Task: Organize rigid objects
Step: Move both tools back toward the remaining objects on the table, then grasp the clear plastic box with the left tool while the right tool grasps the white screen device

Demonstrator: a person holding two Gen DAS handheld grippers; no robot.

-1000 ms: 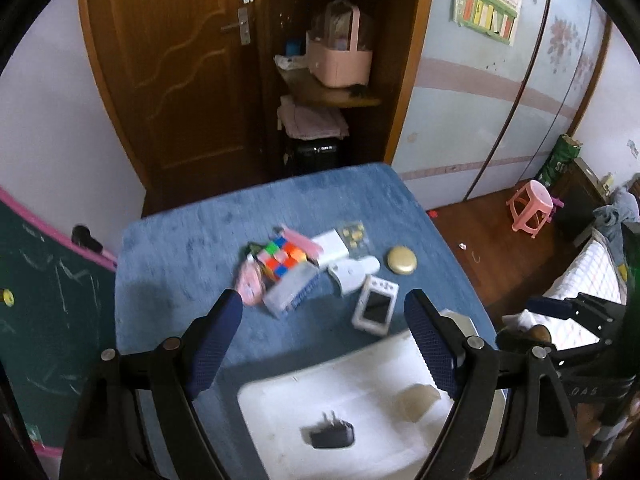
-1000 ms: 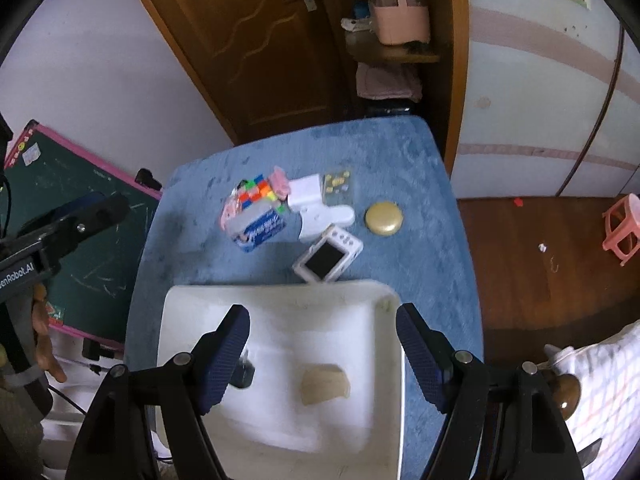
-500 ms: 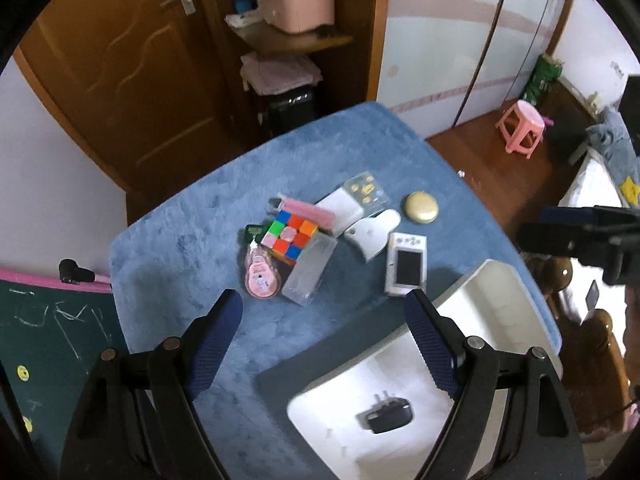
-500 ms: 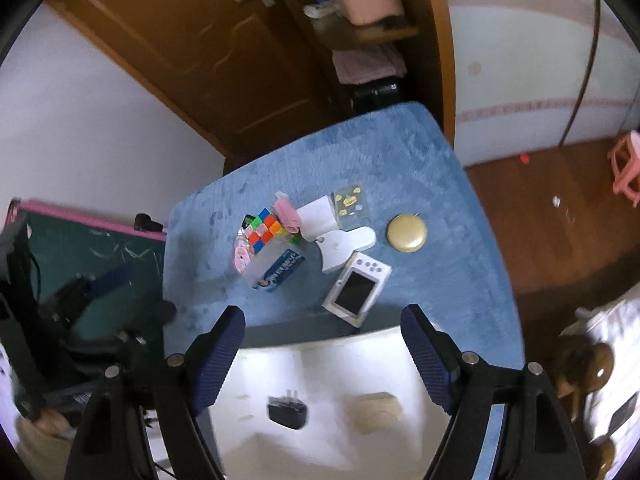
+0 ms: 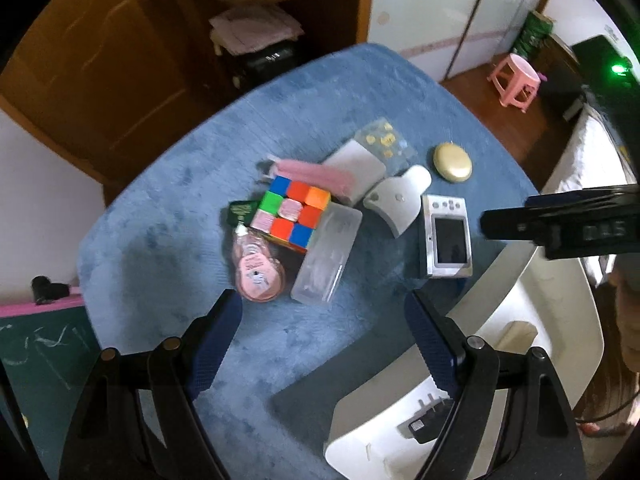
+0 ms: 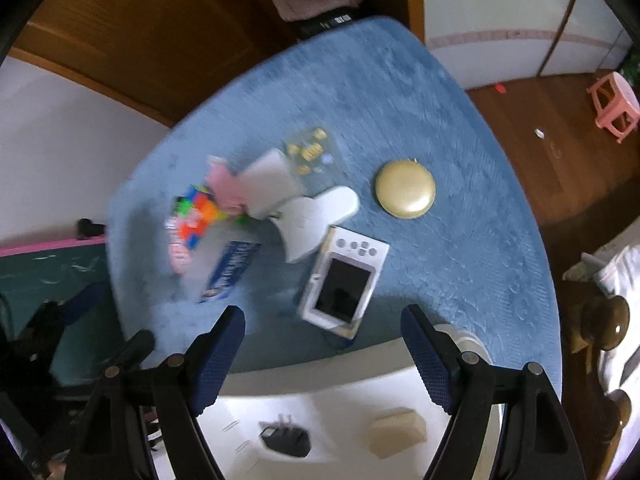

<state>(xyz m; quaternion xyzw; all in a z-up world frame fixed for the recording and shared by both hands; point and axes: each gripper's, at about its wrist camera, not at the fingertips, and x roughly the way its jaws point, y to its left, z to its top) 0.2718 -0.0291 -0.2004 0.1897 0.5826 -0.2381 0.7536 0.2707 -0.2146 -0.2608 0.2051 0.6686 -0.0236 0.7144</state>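
Your tools, left (image 5: 324, 336) and right (image 6: 323, 340), both released and empty, now hang lower, closer over the desk (image 5: 168, 208); right has just widened.

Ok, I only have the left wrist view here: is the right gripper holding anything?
Observer: No. The right gripper is open. Its jaws have just been opening, with nothing between them.
Operator: What lies ahead of it?
Observer: The white camera, flat on the blue cloth, screen up.
Operator: My own finger covers part of the tray. What's in it?
Observer: A black plug and a tan block, lying apart in the white tray.
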